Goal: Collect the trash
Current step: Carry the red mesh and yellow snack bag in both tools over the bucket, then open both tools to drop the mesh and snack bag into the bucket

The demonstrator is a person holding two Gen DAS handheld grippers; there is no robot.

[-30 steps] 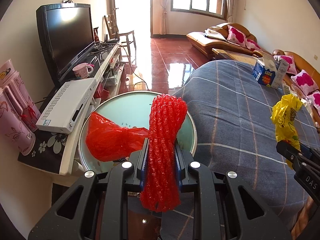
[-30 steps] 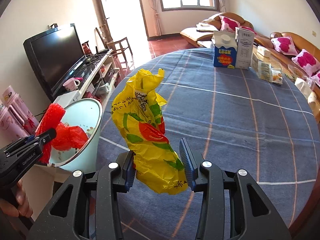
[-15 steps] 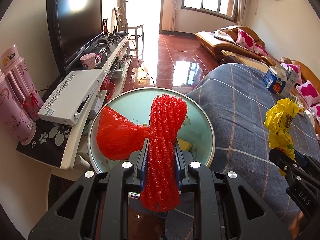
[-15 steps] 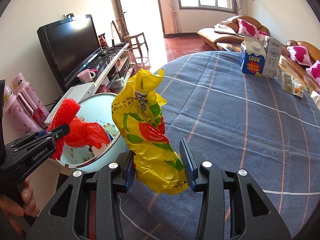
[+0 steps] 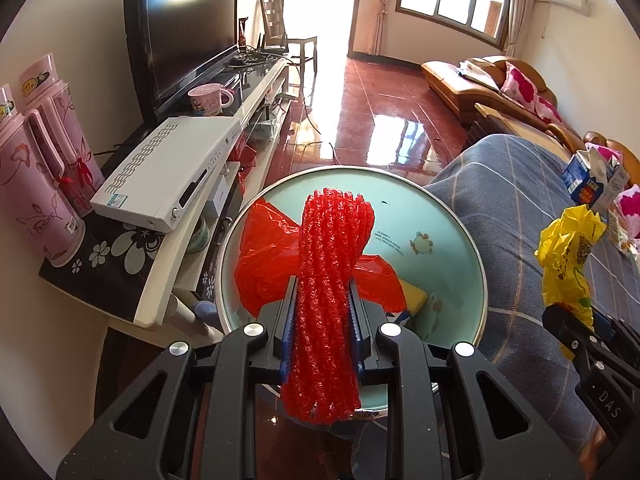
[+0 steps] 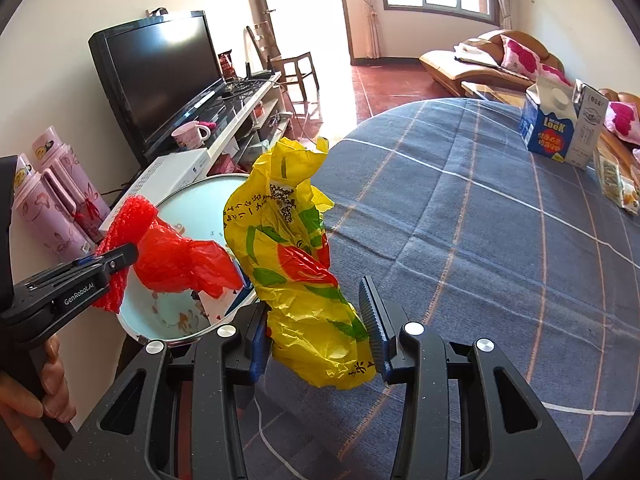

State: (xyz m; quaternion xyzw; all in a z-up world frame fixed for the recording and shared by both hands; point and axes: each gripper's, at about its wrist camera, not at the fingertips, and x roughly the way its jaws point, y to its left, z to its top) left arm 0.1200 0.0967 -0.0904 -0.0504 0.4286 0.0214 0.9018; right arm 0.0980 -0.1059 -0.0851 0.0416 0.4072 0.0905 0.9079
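My left gripper (image 5: pixel 322 312) is shut on a roll of red foam netting (image 5: pixel 330 280) and holds it above a light-blue round bin (image 5: pixel 436 216). A red plastic bag (image 5: pixel 260 256) and a yellow scrap (image 5: pixel 416 294) lie in the bin. My right gripper (image 6: pixel 316 320) is shut on a crumpled yellow plastic bag (image 6: pixel 296 264), held above the table's left edge beside the bin (image 6: pixel 188 208). The left gripper with the netting (image 6: pixel 120 236) shows at the left of the right wrist view. The yellow bag (image 5: pixel 568 256) shows at the right of the left wrist view.
The table wears a blue-grey checked cloth (image 6: pixel 480 220). Milk cartons (image 6: pixel 556 128) and snack packets (image 6: pixel 616 184) stand at its far right. A TV stand (image 5: pixel 192 240) with a white box (image 5: pixel 168 168), pink flasks (image 5: pixel 40 160) and a TV (image 5: pixel 180 28) is left of the bin.
Both grippers have moved left toward the bin with their loads. The bin now sits directly under the red netting and closer to the yellow bag.
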